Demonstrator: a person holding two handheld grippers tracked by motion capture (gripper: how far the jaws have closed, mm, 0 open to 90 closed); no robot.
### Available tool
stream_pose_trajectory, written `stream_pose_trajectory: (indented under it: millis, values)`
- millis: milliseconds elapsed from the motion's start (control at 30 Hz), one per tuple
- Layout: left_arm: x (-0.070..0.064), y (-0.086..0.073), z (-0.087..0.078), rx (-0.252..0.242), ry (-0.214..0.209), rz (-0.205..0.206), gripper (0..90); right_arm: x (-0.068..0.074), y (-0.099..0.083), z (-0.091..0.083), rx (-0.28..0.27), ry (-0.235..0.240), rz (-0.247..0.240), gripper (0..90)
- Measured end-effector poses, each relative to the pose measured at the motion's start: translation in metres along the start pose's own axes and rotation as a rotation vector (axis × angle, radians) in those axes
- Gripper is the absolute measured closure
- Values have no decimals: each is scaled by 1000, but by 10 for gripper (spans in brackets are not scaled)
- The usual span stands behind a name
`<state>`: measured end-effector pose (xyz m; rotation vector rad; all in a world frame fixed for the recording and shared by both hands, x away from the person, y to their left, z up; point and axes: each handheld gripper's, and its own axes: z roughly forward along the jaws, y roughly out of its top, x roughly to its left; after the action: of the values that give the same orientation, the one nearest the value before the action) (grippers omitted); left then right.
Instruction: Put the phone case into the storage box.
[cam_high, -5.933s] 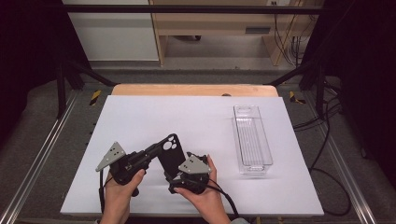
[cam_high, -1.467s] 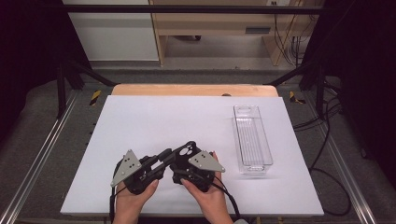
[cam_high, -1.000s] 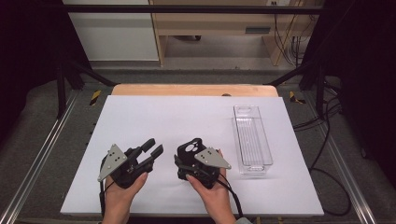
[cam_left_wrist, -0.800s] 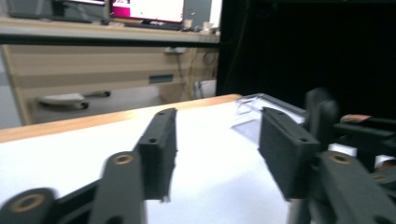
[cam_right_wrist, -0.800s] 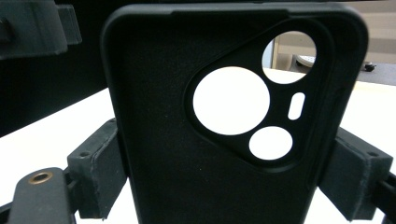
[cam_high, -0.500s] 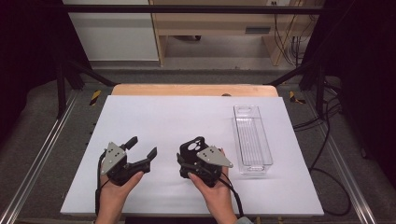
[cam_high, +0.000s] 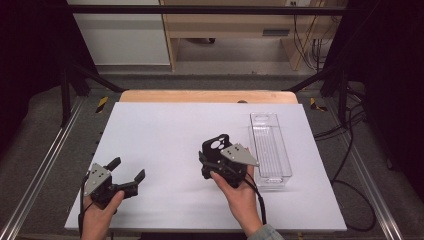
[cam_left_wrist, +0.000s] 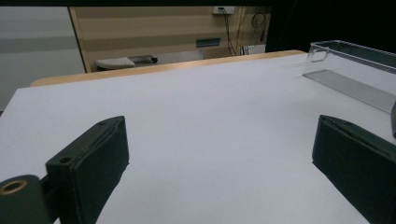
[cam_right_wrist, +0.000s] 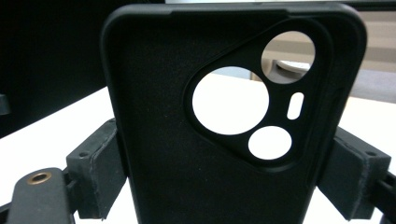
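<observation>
Case (cam_right_wrist: 224, 126) clamped in right gripper (cam_high: 216, 159) — lower end cut off; left gripper (cam_high: 126, 171) spread, empty.

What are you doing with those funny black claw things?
A person holds a gripper in each hand at a white table. The right gripper has its fingers shut on a black phone case, holding it up off the table. The left gripper is open and holds nothing. A clear plastic tray sits just to the right of the case, and it looks empty.
</observation>
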<state>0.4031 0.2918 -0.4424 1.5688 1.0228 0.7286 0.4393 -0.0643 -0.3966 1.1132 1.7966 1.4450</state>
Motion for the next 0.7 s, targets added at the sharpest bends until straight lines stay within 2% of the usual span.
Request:
stream_pose_trajectory:
  millis: [33,100,233,333,533,700]
  values:
    - [2,-1,0,-2,-1,-10,39,-4,3,1,5,-7,0,141]
    - [6,-4,1,5,1,-4,39,-11,12,3,9,-18,-2,141]
    - [16,-9,1,27,24,-15,40,-26,27,7,8,-42,-5,142]
    - [21,-9,-2,10,41,-33,41,-35,36,8,-3,-57,15,142]
    - [24,-10,0,18,44,-30,41,-58,53,10,-25,-90,46,142]
    - [26,-11,1,15,38,-30,41,-79,64,15,-32,-128,37,141]
